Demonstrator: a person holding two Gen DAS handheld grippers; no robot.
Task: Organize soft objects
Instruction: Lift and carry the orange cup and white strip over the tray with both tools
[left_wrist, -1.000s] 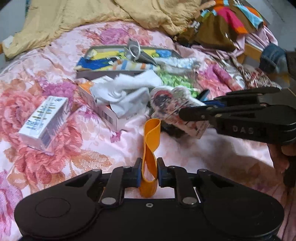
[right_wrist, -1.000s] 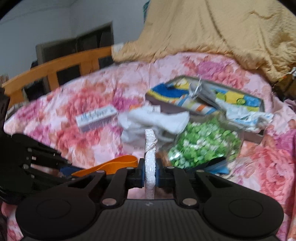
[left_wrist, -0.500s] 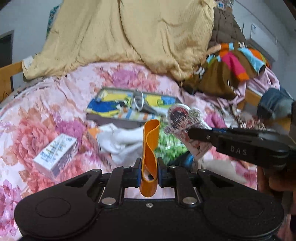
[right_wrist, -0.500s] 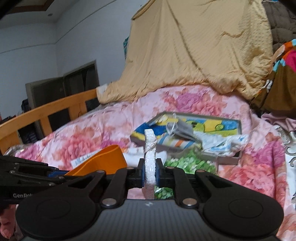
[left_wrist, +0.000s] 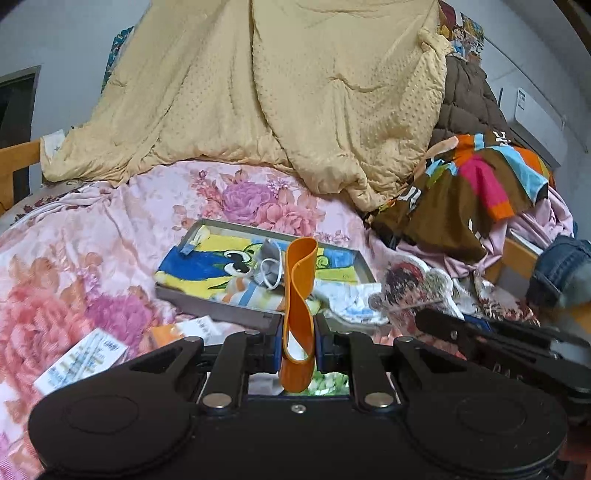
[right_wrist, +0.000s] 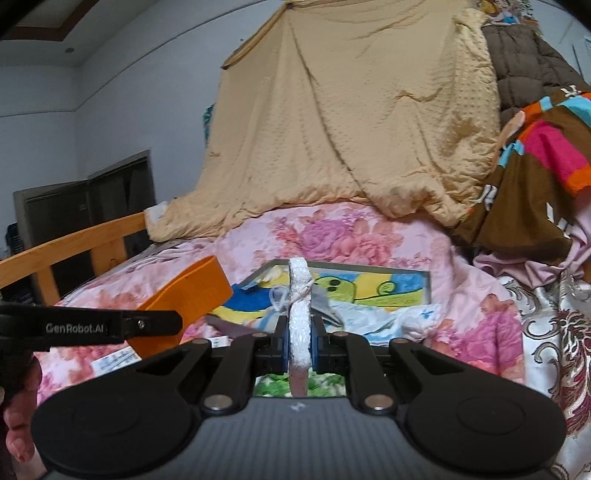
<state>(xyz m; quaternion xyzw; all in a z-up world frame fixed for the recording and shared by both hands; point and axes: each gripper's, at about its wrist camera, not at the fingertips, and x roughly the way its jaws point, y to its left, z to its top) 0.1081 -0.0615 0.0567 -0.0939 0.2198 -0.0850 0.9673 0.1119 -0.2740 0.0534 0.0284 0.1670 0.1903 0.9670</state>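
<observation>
My left gripper (left_wrist: 298, 334) is shut on a looped orange rubber band (left_wrist: 300, 280) that stands up between its pads. To its right, my right gripper (left_wrist: 428, 317) holds a flat cartoon-printed pad (left_wrist: 410, 282). In the right wrist view that gripper (right_wrist: 300, 334) is shut on the pad (right_wrist: 300, 302), seen edge-on as a white strip. The left gripper (right_wrist: 162, 325) and the orange band (right_wrist: 188, 291) show at the left. Ahead of both lies a shallow grey tray (left_wrist: 218, 314) with a cartoon cloth and a grey face mask (left_wrist: 269, 264) in it.
A flowered bedspread (left_wrist: 92, 251) covers the bed. A yellow blanket (left_wrist: 295, 92) is heaped at the back, colourful clothes (left_wrist: 480, 184) at the right. Small white boxes (left_wrist: 85, 358) lie at the left, a green-dotted bag (right_wrist: 273, 384) below the right gripper, a wooden rail (right_wrist: 74, 240) along the left.
Both grippers have risen and tipped upward, so the tray sits lower and the blanket and wall fill the views. The orange band and the pad stay gripped.
</observation>
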